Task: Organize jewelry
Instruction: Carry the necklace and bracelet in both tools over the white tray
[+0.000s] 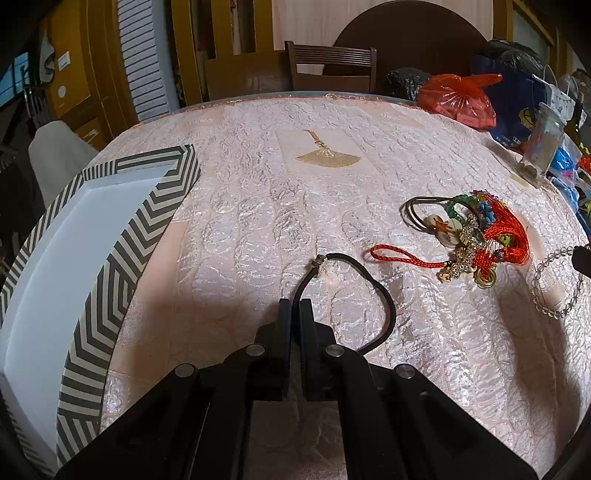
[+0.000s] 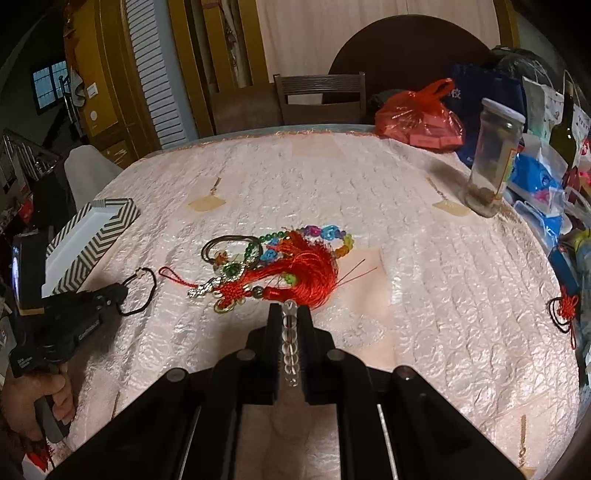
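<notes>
Your left gripper [image 1: 295,306] pinches the black cord loop [image 1: 373,291], which lies on the pink cloth [image 1: 258,221] just ahead. Your right gripper [image 2: 290,314] squeezes the clear bead string [image 2: 289,343]. The jewelry pile [image 2: 280,262] sits right past its tips. The striped box [image 1: 110,258] sits left of your left gripper.

Round bench [image 2: 424,258] under a shiny pale-pink embossed cloth with gold fan motifs, evenly lit, soft shadows near the jaws. Straight beyond the jaws: dark wooden slat-back chair [image 2: 319,98], a dark round panel [image 2: 410,51] behind it, pale curtain [image 2: 332,33] above. Far left of the jaws: yellow-brown wooden door frames [image 2: 110,85], a white louvred shutter [image 2: 159,81], a small blue-lit window [image 2: 50,86].
</notes>
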A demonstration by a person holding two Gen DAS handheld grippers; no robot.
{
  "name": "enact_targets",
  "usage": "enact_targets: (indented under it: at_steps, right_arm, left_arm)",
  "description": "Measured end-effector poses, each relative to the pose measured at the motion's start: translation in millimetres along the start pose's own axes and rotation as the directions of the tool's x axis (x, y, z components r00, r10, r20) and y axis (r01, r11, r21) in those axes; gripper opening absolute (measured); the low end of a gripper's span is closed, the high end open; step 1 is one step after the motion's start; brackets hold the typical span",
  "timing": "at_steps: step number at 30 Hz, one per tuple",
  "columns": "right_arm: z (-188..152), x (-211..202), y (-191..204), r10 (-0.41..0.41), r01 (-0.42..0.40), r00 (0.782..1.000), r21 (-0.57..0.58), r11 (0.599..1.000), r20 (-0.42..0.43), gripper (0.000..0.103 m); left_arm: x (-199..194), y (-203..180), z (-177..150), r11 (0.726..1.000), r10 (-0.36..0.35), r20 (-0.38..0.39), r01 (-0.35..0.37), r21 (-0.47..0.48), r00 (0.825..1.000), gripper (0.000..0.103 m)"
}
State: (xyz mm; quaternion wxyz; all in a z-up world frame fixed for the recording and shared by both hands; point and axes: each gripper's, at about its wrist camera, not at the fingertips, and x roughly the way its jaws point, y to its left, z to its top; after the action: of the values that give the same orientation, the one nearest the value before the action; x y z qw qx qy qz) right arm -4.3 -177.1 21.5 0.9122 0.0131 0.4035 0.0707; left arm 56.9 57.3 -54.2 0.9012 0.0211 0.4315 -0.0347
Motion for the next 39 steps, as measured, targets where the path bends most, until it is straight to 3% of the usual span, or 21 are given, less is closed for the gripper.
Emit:
enact_targets:
  at_steps: [8, 11, 20, 39]
  right_arm:
    - [2, 8, -6, -0.044, 0.044, 0.999, 0.033, 0.998, -0.017, 0.008]
    - [2, 8, -7, -0.023, 0.024, 1.000, 0.044, 0.999, -0.017, 0.008]
    - [3, 6, 17, -0.038, 0.038, 0.999, -0.060, 0.998, -0.011, 0.008]
    - [6, 11, 36, -0.036, 0.033, 0.999, -0.098, 0.995, -0.023, 0.008]
  left_arm:
    - [0, 0, 0, 1.000, 0.001, 0.000, -0.001, 0.000, 1.000, 0.019]
    - [0, 1, 0, 1.000, 0.001, 0.000, -0.001, -0.001, 1.000, 0.019]
    - [0, 2, 0, 1.000, 0.005, 0.001, -0.005, -0.006, 1.000, 0.022]
    - [-1, 2, -1, 1.000, 0.011, 0.004, -0.011, -0.011, 1.000, 0.022]
